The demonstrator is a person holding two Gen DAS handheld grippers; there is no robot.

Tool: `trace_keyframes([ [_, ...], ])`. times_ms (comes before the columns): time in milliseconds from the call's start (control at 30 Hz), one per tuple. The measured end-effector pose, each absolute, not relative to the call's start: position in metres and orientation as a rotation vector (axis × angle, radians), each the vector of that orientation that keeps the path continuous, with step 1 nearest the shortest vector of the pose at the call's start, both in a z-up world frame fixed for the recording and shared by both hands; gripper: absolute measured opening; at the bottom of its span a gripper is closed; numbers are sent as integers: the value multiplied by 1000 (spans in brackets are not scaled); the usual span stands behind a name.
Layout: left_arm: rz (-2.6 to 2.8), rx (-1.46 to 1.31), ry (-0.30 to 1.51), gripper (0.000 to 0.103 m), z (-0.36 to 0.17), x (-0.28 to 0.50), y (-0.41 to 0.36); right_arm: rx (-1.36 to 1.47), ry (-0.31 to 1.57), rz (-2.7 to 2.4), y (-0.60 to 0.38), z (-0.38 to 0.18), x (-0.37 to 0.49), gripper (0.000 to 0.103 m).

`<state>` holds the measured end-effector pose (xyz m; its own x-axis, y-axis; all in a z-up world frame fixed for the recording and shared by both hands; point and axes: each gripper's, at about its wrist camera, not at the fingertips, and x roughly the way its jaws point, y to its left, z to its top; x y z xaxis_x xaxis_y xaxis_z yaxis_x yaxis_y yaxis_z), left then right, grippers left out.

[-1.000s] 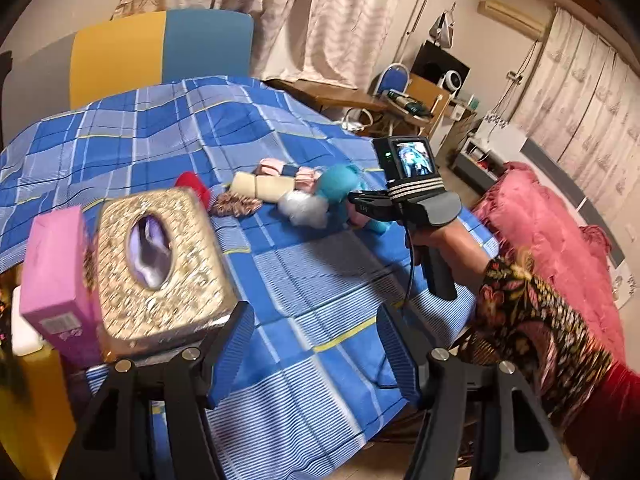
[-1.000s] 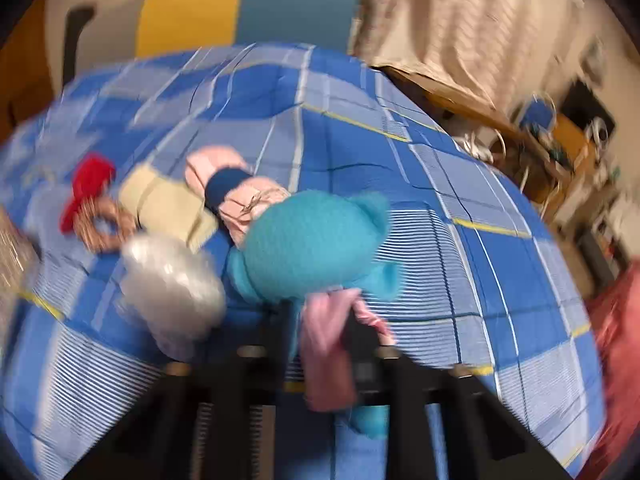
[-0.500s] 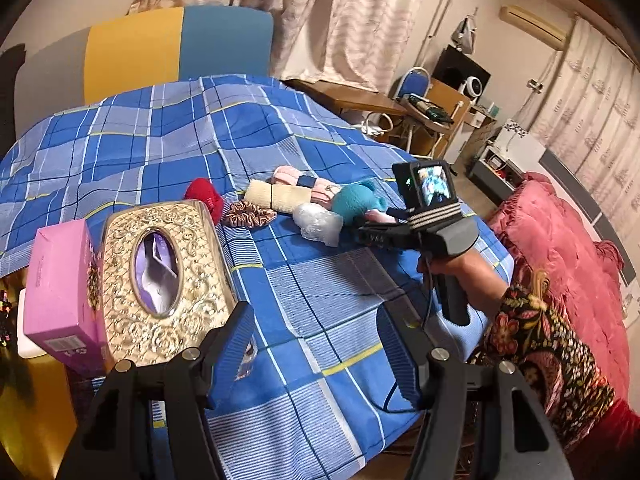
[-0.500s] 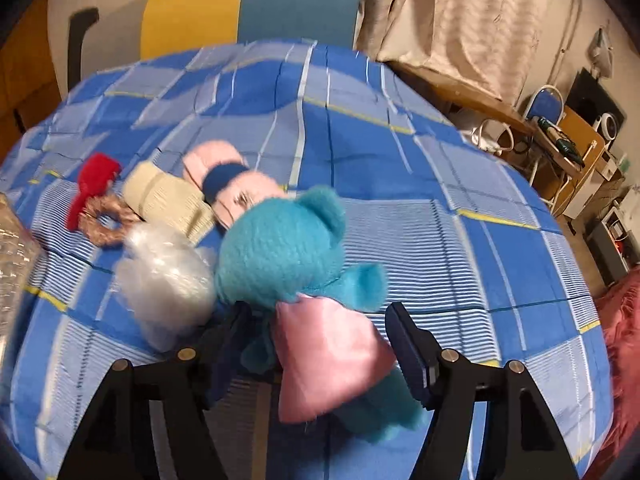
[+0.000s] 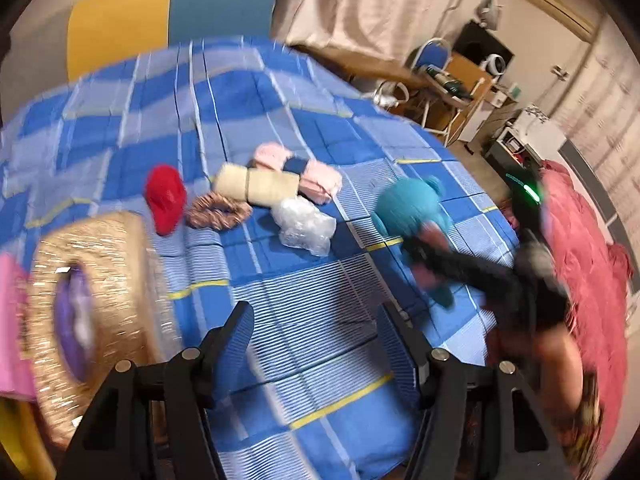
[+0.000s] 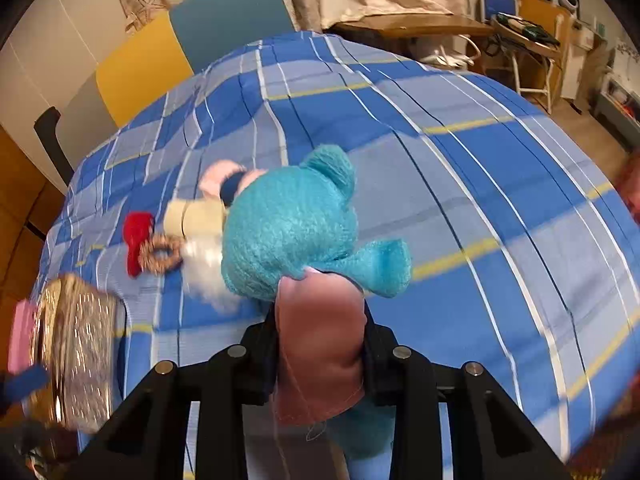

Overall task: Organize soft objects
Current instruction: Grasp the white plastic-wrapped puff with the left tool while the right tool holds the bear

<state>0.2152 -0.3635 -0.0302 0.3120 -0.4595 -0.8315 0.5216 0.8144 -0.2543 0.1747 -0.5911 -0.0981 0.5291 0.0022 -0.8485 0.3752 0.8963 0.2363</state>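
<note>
My right gripper [image 6: 320,332] is shut on the pink dress of a teal plush bear [image 6: 292,228] and holds it above the blue checked cloth [image 6: 460,184]. In the left wrist view the bear [image 5: 408,208] hangs at the right in the right gripper [image 5: 428,256]. A row of soft things lies on the cloth: a red pouch [image 5: 165,198], a brown scrunchie [image 5: 218,213], a cream roll [image 5: 256,186], a pink and navy bundle [image 5: 298,170] and a clear plastic wad [image 5: 304,226]. My left gripper [image 5: 316,340] is open and empty near the front edge.
A gold ornate tissue box [image 5: 88,300] and a pink box [image 5: 12,320] stand at the left. A yellow and blue chair back [image 5: 168,20] is behind the table. A red bed [image 5: 588,248] lies to the right, a desk with chairs [image 5: 448,76] beyond.
My right gripper closed on the bear's pink dress and lifted it away from the row, to the right. The left gripper moved closer over the table.
</note>
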Motion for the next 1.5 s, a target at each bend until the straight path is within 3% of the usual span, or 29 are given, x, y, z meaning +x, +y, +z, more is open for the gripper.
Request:
trace_keyframes([
  [500,-477,130,1204,65,-127,306,-459,572,1017,-246,-613,-120,174,35],
  [533,-469,122,1224,62,-135,310,-460,569,1020,-239,-611,-120,176,35],
  [567,-464,104,1235,44,-140,312,-458,569,1018,-234,-611,-120,176,35],
  [600,-463,86,1233,39,-141,313,-456,570,1017,-233,-610,-120,177,35],
  [633,-461,75,1221,24,-140,312,-453,565,1018,-228,-609,-120,178,35],
  [667,-470,63,1224,16,-140,311,-450,564,1018,-224,-608,-120,178,35],
  [767,-489,33,1194,12,-131,305,-437,563,1015,-225,-608,-120,178,35],
  [1500,-810,-151,1046,10,-39,159,-309,519,1018,-261,-606,-128,174,35],
])
